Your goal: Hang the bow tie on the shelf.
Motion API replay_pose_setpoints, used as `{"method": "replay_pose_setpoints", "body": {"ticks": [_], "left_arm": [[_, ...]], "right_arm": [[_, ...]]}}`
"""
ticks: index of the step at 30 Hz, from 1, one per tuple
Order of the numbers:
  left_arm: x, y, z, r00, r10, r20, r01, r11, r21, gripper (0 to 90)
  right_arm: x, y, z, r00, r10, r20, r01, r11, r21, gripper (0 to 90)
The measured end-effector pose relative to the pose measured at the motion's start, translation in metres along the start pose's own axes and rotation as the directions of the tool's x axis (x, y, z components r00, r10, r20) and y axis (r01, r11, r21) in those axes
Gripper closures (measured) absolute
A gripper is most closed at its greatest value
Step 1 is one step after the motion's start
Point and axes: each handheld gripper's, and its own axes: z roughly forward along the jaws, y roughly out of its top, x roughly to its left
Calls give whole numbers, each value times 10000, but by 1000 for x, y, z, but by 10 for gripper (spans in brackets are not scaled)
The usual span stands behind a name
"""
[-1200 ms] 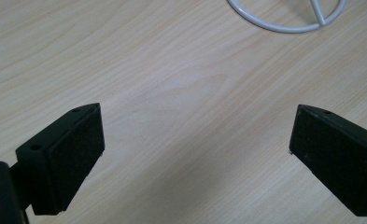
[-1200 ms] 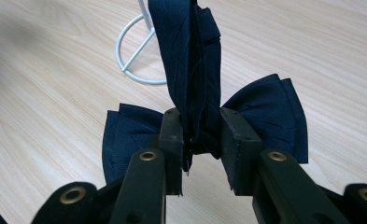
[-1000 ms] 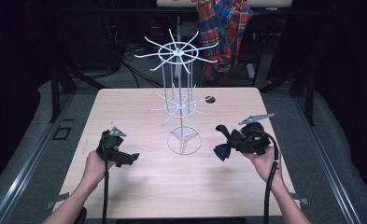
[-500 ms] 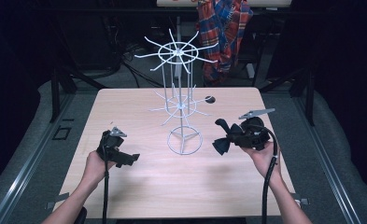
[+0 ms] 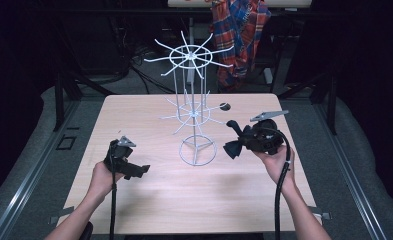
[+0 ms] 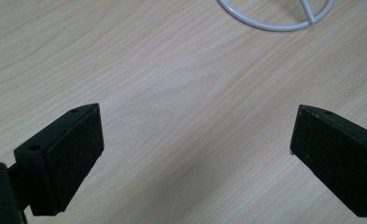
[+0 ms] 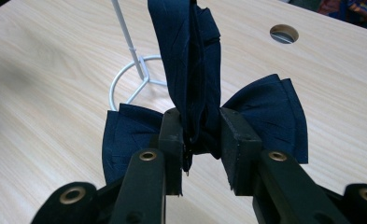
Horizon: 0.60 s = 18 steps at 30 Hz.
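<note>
Two claws — right claw (image 7: 201,140) clamps bow tie (image 7: 204,112); left claw (image 6: 195,154) gapes wide.

High view sits above the person's side, looking forward and down over the whole table (image 5: 149,200); left gripper view hovers close, facing down at bare wood; right gripper view looks low across the tabletop; all three catch the wire rack's ring base (image 5: 197,150) (image 6: 277,18) (image 7: 125,84).
</note>
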Motion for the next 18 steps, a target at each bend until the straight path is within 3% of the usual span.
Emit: {"method": "replay_pose_setpoints", "body": {"ticks": [18], "left_arm": [[-1,0,1,10000,52,11,-52,10000,57,28]], "right_arm": [[12,10,0,9995,-231,217,237,9993,-276,715]]}}
